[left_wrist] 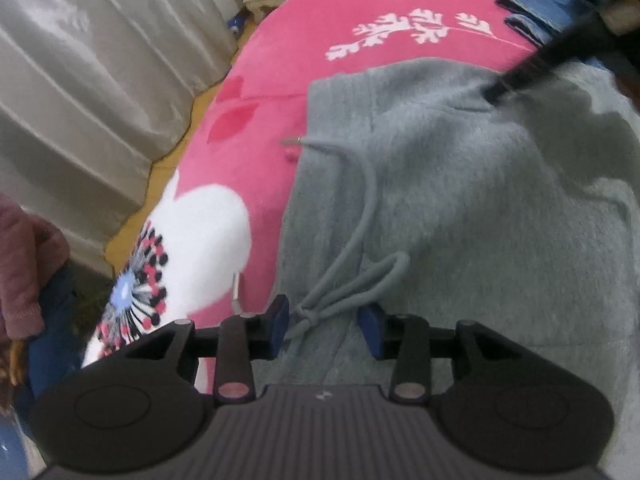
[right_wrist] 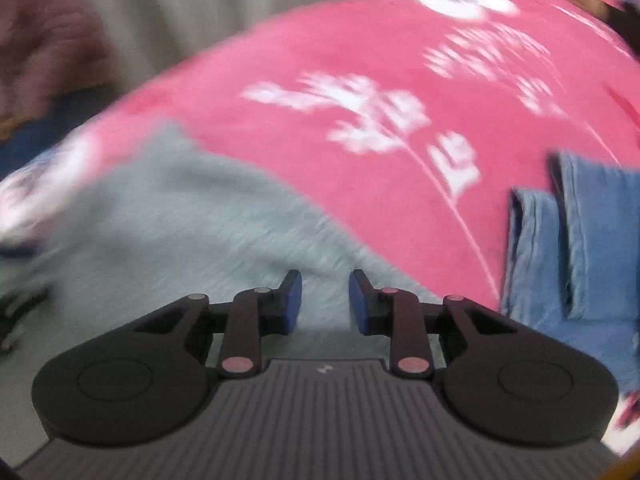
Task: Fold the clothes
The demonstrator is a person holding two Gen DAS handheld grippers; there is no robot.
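Nearest the left wrist camera, the left gripper [left_wrist: 325, 326] stands moderately apart, its blue pads either side of the tied grey drawstring [left_wrist: 340, 264] without pinching it. That cord belongs to the grey sweatpants [left_wrist: 460, 208], spread waistband-first over the pink floral blanket [left_wrist: 320, 52] near the bed's left edge. Folded blue jeans [left_wrist: 544, 12] lie toward the far right corner, beside the blurred dark right gripper [left_wrist: 532, 72] reaching onto the grey fabric.

From the right wrist view, heavily blurred, the right gripper [right_wrist: 325, 304] shows a narrow gap with nothing gripped, hovering over the grey cloth [right_wrist: 180, 220]; the jeans [right_wrist: 580, 248] lie at the right.
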